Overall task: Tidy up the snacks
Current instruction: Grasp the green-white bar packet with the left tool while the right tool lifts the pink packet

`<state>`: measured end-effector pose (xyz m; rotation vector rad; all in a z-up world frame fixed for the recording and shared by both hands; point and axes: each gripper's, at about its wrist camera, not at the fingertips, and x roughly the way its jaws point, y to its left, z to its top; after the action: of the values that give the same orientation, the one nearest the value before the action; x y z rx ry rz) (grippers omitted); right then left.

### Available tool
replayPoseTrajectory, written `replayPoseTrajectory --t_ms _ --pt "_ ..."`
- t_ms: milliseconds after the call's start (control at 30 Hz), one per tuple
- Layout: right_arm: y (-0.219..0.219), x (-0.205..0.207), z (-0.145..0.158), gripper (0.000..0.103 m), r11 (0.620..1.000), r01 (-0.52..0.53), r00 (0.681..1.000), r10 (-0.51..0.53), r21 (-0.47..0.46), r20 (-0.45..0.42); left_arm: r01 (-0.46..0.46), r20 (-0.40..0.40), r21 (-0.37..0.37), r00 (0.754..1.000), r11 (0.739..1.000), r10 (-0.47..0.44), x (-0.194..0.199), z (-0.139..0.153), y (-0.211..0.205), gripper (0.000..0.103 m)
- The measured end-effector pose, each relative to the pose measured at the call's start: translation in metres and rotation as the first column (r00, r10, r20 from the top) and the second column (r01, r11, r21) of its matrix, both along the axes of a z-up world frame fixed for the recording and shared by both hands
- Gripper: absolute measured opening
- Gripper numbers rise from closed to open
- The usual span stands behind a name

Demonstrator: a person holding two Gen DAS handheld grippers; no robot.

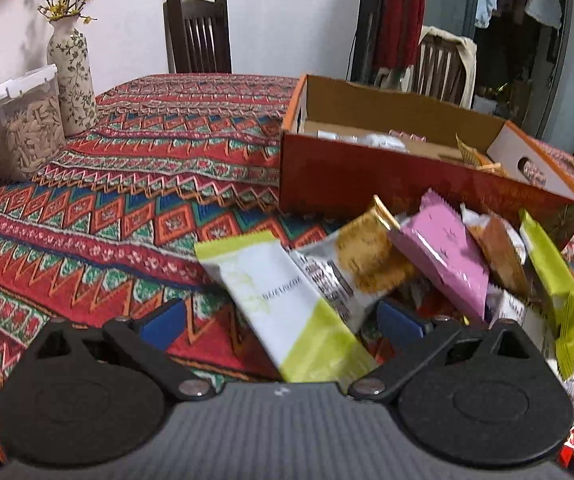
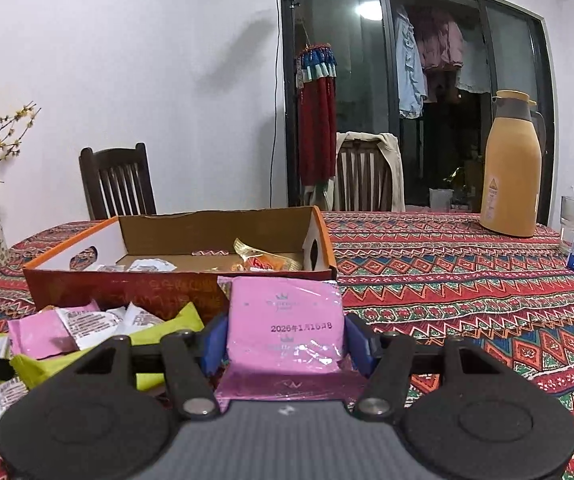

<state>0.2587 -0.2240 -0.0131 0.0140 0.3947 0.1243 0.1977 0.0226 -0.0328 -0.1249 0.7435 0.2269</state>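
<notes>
- Your right tool (image 2: 285,338) clamps a pink snack packet (image 2: 285,328), centre frame, just before the cardboard box (image 2: 127,288).
- Next, carry it over the box rim and release.
- Your left tool (image 1: 281,320) gapes around a white-and-green packet (image 1: 287,312) in the pile.

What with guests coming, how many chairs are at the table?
2: a dark chair behind the box, and a cloth-draped chair by the glass door. Others may be out of view.

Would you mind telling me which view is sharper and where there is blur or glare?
Right wrist: sharper, the printed date on the pink packet is readable, glare on its wrapper. Left wrist: the snack pile looks motion-blurred; both views bend at the edges.
</notes>
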Motion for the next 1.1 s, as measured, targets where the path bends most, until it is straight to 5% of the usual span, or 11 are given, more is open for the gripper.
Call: replayPoseTrajectory --t_ms 133,333,400,500,1100 --pt "-0.001 -0.003 0.000 0.061 1.000 -0.012 1.000 0.012 0.002 0.009 -0.006 -0.025 0.031 1.000 0.999 0.007 -0.004 -0.005 -0.003 0.102" --pt "-0.001 -0.005 0.001 0.061 1.000 -0.025 1.000 0.025 0.004 0.015 -0.023 -0.036 0.047 0.999 0.999 0.025 -0.013 -0.007 0.003 0.085" --pt "-0.001 -0.004 0.001 0.061 1.000 -0.027 1.000 0.027 0.003 0.013 -0.017 -0.031 0.042 0.999 0.999 0.018 -0.015 -0.005 0.005 0.074" --pt "-0.002 -0.005 0.001 0.061 1.000 -0.027 1.000 0.027 0.005 0.009 0.005 -0.020 0.034 1.000 0.999 -0.005 -0.019 -0.002 0.006 0.041" --pt "0.001 0.000 -0.001 0.061 1.000 -0.027 1.000 0.027 -0.011 -0.011 0.018 0.090 0.079 0.996 0.997 -0.026 -0.051 0.017 0.011 0.040"
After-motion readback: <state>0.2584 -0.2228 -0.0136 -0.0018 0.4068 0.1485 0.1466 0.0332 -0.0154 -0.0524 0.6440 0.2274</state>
